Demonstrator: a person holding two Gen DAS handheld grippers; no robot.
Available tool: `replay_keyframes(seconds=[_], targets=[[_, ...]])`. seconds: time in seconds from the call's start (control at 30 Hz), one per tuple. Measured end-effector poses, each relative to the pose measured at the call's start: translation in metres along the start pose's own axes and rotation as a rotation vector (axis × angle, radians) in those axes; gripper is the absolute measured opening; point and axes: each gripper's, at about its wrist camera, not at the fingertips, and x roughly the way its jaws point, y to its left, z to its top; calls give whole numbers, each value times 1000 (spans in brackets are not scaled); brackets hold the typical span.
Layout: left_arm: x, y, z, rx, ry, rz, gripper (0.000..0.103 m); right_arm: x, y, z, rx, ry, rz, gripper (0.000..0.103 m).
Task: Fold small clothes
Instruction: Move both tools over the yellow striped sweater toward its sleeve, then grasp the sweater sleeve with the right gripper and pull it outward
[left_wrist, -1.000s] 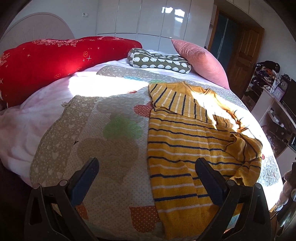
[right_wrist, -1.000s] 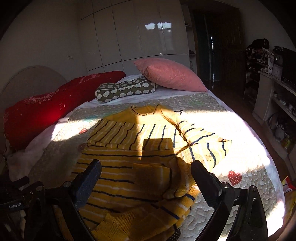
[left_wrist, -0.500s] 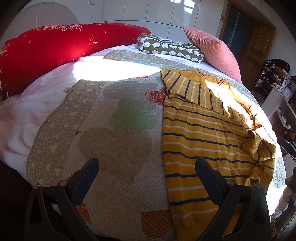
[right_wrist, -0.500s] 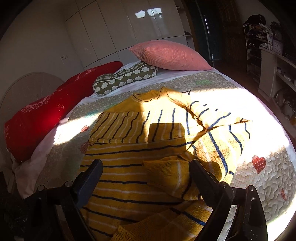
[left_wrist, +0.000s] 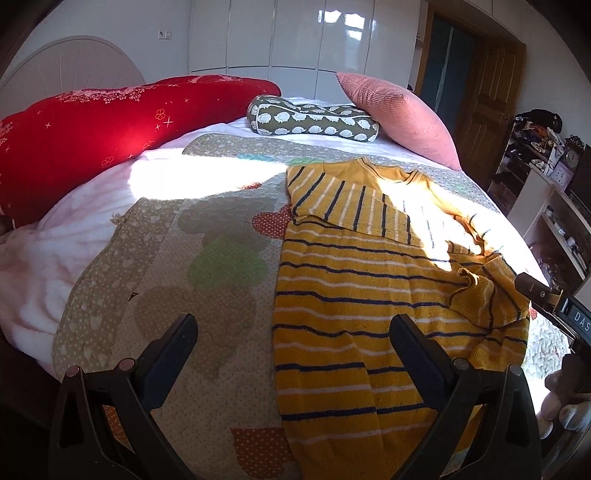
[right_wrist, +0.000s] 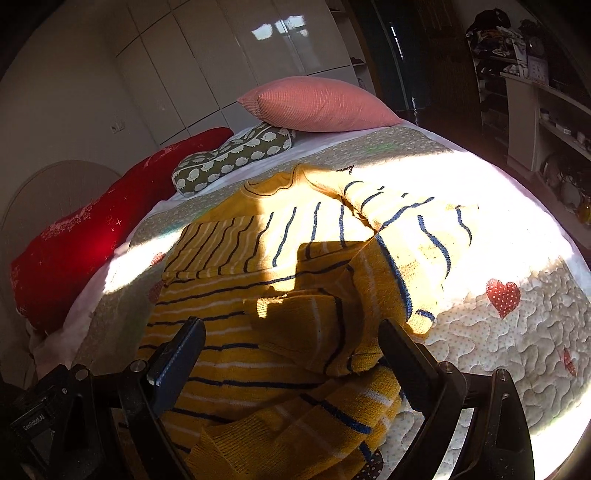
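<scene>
At the left of the left wrist view lies the red bolster (left_wrist: 110, 125), pushed back with the pillows so the quilt (left_wrist: 207, 288) is free for folding. Low in the frame the left gripper (left_wrist: 293, 343) hangs with jaws spread, holding nothing. Right of centre the yellow striped sweater (left_wrist: 362, 295) lies flat, sleeves folded inward. The right gripper (right_wrist: 291, 350) — jaws also apart — hovers over its bunched sleeve.

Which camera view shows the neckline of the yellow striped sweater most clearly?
The right wrist view: the neckline faces the camera with its curved rim visible. In the left wrist view the neckline sits farther away, seen from the side and partly washed out by sunlight.
</scene>
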Motion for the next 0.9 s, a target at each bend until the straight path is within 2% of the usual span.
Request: replay_keyframes(seconds=[0.3,0.47,0.73,0.9], targets=[[6,-23,-2,-2,59,1,103,-18,-28,0,30,-23,2,97],[3,-31,-7,28,60,10,103,-26,-41,-4,56,-30,-2,97],[0,-28,-11,37,74,5,103,-28,-29,-2,21,-22,5,97],[4,-20,-12,28,82,-4,103,-28,-13,15,-25,-16,21,97]])
